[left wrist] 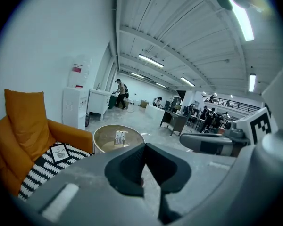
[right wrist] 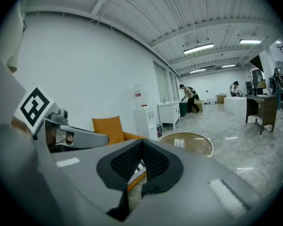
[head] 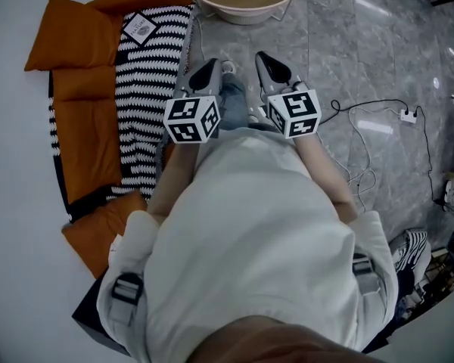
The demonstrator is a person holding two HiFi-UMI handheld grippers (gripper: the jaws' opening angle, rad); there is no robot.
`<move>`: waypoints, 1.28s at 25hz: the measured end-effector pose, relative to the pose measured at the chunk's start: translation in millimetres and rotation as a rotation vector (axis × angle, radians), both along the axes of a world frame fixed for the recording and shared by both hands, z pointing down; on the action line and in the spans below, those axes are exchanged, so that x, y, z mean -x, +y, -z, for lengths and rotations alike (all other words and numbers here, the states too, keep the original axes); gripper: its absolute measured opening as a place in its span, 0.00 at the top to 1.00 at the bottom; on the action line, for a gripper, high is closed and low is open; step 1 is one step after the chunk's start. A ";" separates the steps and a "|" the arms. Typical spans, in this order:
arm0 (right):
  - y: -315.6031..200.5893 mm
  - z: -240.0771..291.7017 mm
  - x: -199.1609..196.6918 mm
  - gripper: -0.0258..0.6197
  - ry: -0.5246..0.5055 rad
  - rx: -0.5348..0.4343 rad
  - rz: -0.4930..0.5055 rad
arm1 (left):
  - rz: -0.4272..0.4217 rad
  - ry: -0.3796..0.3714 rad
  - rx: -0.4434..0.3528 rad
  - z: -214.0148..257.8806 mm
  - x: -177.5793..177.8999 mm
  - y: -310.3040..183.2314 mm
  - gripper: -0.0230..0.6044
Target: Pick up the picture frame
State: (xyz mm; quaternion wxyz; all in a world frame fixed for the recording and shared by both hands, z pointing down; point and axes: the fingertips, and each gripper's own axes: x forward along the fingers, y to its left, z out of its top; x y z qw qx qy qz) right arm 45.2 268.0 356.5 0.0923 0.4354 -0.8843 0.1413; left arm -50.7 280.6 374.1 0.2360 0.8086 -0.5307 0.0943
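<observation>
Not started: left gripper (head: 210, 66) and right gripper (head: 266, 57) are both empty with fingers pressed together, while the picture frame (head: 140, 27) lies untouched at the far edge of the sofa's (head: 76, 127) striped throw (head: 147, 97); reach and grasp remain.

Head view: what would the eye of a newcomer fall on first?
The orange fabric sofa at the left, draped with a black-and-white zigzag blanket, stands out; a small black picture frame lies on the blanket's upper end. In the centre, the left claw and right claw are both shut and empty.
</observation>
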 end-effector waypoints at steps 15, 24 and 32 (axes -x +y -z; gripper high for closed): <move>-115.0 -4.8 -4.4 0.96 0.039 0.019 -0.045 | -0.037 0.004 0.042 -15.7 0.8 -125.3 0.96; -206.2 4.9 16.1 0.96 0.063 0.022 -0.060 | -0.045 0.017 0.052 -8.3 25.9 -218.6 0.96; -280.1 3.4 32.3 0.96 0.070 0.041 -0.086 | -0.071 0.020 0.073 -12.0 45.4 -288.9 0.96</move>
